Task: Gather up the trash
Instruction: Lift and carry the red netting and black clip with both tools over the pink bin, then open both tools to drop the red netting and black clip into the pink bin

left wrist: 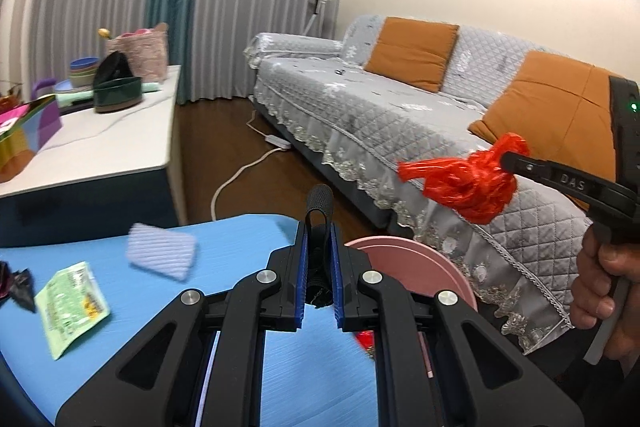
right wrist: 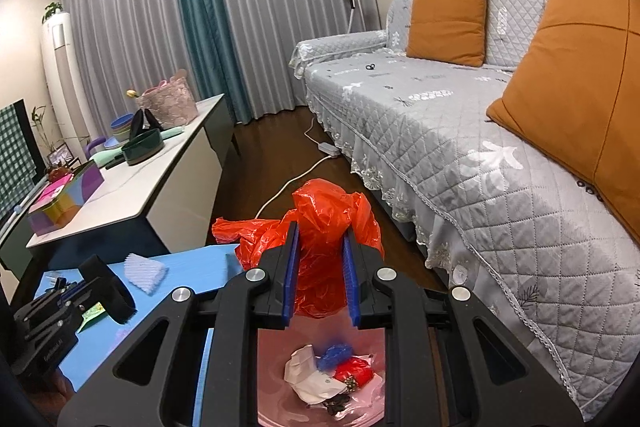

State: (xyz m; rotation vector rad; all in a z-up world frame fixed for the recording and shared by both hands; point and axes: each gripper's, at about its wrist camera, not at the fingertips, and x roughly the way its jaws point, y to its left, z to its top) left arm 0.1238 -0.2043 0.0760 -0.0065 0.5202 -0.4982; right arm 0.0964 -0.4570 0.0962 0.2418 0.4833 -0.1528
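My right gripper (right wrist: 320, 259) is shut on a crumpled red plastic bag (right wrist: 320, 227) and holds it above the pink bin (right wrist: 276, 379), which has several bits of trash inside. In the left wrist view the bag (left wrist: 468, 183) hangs at the right, above the bin's rim (left wrist: 416, 263). My left gripper (left wrist: 319, 269) is shut on a black strap (left wrist: 319, 203) over the blue mat (left wrist: 224, 255). On the mat lie a green wrapper (left wrist: 72, 307), a white foam piece (left wrist: 162, 255) and a dark wrapper (left wrist: 18, 285).
A grey covered sofa (left wrist: 400, 115) with orange cushions runs along the right. A white table (left wrist: 104, 143) at the left carries bowls, a basket and a colourful box. A white power cord (left wrist: 248, 167) lies on the wood floor between them.
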